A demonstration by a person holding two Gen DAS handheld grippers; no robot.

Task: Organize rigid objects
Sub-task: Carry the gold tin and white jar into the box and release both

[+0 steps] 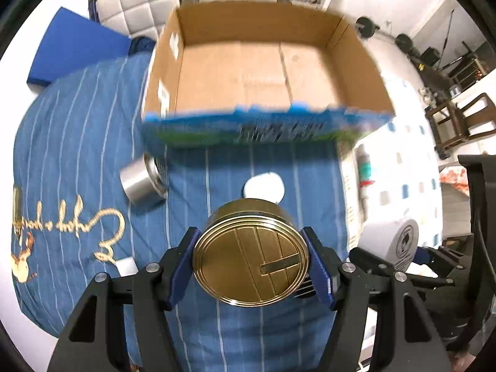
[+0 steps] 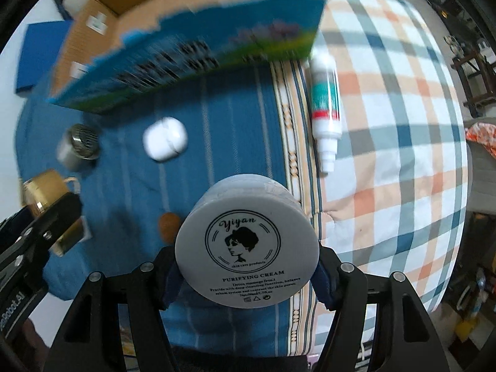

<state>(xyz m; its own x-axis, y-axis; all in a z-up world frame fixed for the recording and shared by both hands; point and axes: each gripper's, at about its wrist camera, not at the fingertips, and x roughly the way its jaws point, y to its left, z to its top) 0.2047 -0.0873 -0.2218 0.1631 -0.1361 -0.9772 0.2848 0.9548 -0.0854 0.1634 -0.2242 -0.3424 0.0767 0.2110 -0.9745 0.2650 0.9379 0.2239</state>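
- The left gripper [image 1: 251, 263] is clamped on a gold tin [image 1: 251, 252], held above the blue striped cover [image 1: 77, 142].
- The right gripper [image 2: 248, 266] pinches a white cream jar [image 2: 247, 245] (label reads "Purifying Cream").
- Ahead, an open cardboard box [image 1: 263, 71] rests on the bed.
- Near the box lie a silver cylinder [image 1: 143, 179], a white earbud case [image 2: 165, 142] and a white tube [image 2: 325, 105].

gold tin [image 1: 251, 263] on its side, clamped in left gripper [image 1: 252, 268] | white cream jar [image 2: 248, 245] clamped in right gripper [image 2: 248, 266] | open cardboard box [image 1: 263, 62] on bed | white earbud case [image 2: 165, 142], silver can [image 2: 77, 145], tube [image 2: 324, 105] loose on bedding
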